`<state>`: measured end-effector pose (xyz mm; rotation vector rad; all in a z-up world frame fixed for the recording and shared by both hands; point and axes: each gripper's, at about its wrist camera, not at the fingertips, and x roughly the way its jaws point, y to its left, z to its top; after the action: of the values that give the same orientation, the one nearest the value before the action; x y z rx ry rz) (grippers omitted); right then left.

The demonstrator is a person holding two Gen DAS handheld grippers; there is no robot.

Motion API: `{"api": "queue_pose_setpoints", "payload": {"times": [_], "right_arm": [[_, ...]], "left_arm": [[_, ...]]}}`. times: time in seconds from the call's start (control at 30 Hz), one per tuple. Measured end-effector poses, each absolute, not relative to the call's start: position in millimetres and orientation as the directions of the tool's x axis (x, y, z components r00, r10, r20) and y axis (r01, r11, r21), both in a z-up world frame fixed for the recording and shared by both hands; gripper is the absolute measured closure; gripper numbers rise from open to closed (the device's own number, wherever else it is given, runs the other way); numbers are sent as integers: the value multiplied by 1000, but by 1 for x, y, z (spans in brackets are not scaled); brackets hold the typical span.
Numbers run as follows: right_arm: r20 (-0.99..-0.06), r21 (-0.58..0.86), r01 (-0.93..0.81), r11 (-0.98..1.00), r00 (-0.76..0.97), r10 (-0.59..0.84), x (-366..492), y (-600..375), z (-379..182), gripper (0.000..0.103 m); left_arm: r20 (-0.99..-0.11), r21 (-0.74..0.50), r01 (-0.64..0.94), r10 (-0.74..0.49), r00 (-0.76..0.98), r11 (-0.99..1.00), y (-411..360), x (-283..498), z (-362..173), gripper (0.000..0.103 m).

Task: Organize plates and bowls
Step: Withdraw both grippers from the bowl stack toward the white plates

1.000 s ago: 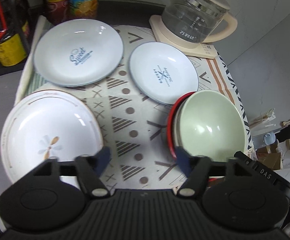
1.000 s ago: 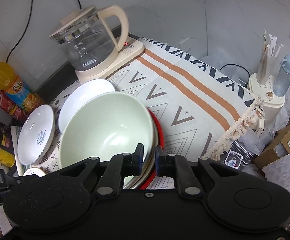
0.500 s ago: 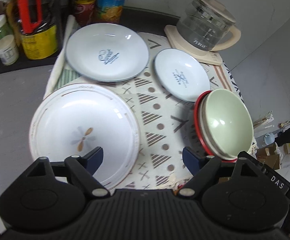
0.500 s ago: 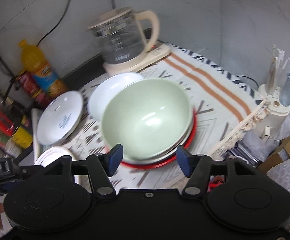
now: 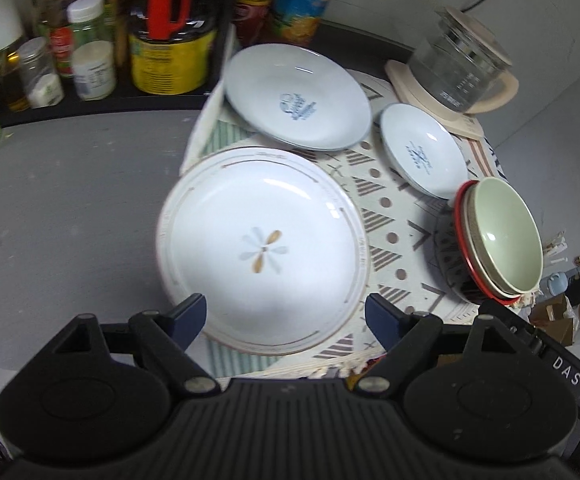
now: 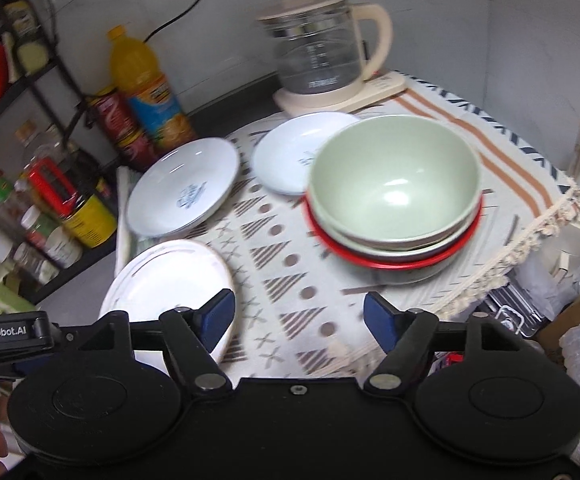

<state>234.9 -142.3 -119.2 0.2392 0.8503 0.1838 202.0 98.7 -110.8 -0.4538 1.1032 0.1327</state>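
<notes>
A large white plate (image 5: 262, 248) (image 6: 166, 284) with a flower motif lies on the patterned cloth, and my left gripper (image 5: 286, 316) hangs open over its near rim without touching it. Behind it sit a pale blue plate (image 5: 297, 100) (image 6: 184, 188) and a smaller pale blue dish (image 5: 421, 152) (image 6: 290, 152). A green bowl (image 6: 393, 180) (image 5: 501, 236) rests nested in a stack of bowls with a red rim. My right gripper (image 6: 297, 318) is pulled back from that stack; its jaws are opening with nothing between them.
A glass kettle (image 6: 321, 52) (image 5: 457, 68) stands on its cream base at the back. Bottles, jars and cans (image 5: 90, 40) crowd the rack at the left. The cloth's fringed edge (image 6: 529, 236) hangs off the right side. Bare grey counter (image 5: 70, 200) lies left of the cloth.
My right gripper let go of the green bowl's rim, opened and drew back from the stack. My left gripper slid left from the cloth's middle to above the large white plate.
</notes>
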Motion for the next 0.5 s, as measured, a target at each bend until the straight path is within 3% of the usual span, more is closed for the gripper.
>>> {"api": "queue_pose_setpoints", "payload": {"times": [0.37, 0.5], "right_arm": [[-732, 241, -185, 953, 610, 304, 234, -95, -113, 15], [-737, 237, -216, 947, 595, 320, 239, -82, -114, 14]], "left_arm": [[-883, -290, -388, -88, 462, 875, 135, 186, -112, 18], [-885, -291, -411, -81, 458, 864, 146, 187, -116, 18]]}}
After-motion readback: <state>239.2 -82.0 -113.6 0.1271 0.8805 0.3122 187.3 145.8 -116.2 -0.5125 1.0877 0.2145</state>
